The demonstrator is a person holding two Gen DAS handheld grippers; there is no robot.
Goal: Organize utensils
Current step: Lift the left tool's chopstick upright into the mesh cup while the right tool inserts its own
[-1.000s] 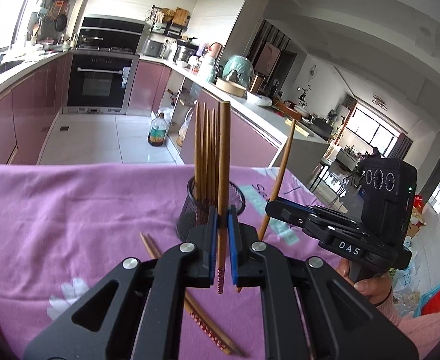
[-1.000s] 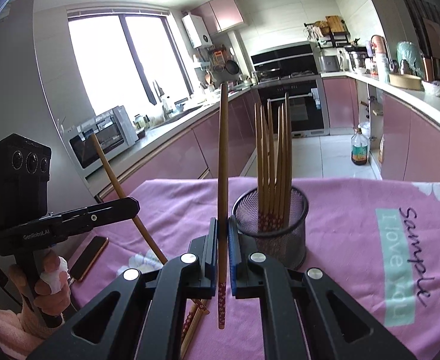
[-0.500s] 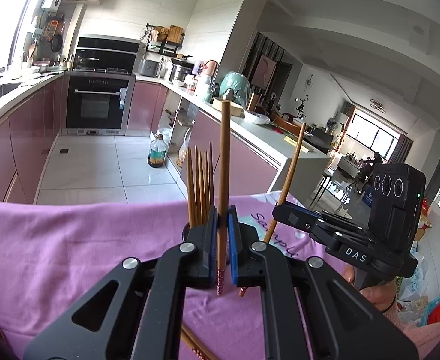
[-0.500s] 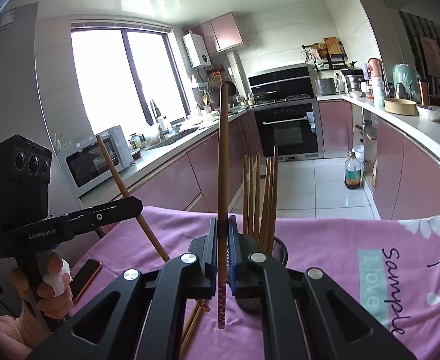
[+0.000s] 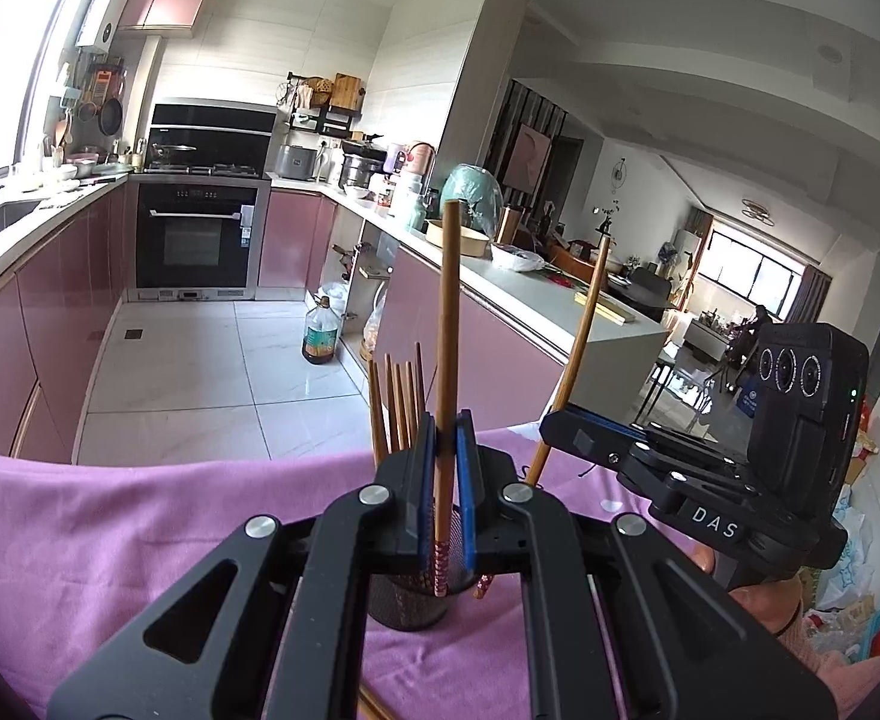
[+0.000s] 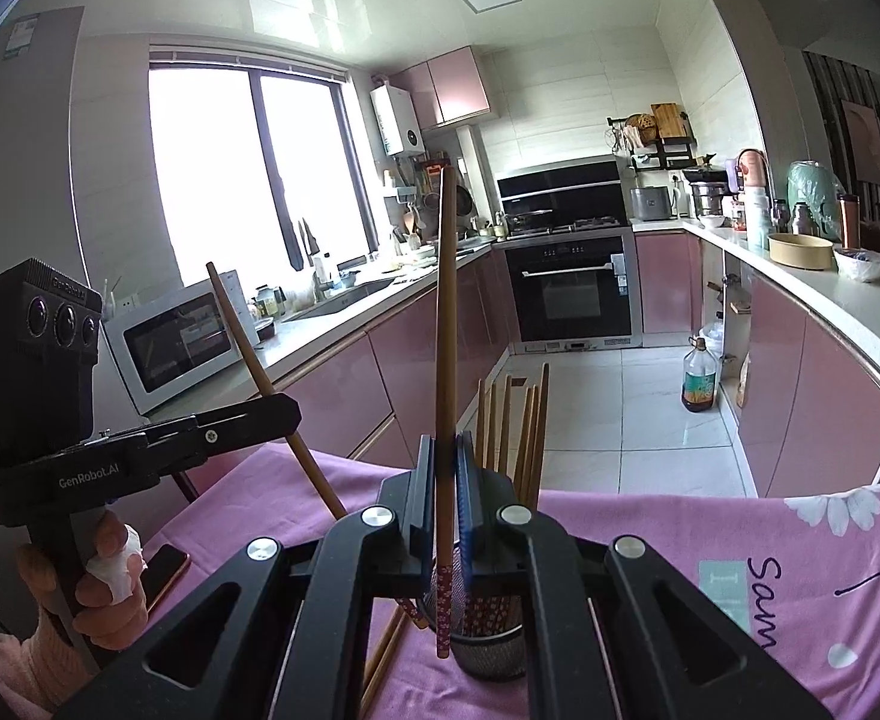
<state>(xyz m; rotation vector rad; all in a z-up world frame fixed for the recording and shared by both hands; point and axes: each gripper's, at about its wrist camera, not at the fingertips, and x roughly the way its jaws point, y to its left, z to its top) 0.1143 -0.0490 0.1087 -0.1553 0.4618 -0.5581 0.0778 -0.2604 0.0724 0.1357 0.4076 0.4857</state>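
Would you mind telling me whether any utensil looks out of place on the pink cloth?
Yes: loose wooden chopsticks lie flat on the pink tablecloth beside the black mesh holder, while the other chopsticks stand inside it.

Matt brown wooden chopsticks (image 6: 445, 360) with red patterned ends stood over a black wire-mesh metal holder (image 6: 487, 636) on a soft pink cloth (image 5: 140, 540), while the grippers' (image 5: 444, 516) black plastic looked matt, with shiny metal screws and blue ribbed pads.
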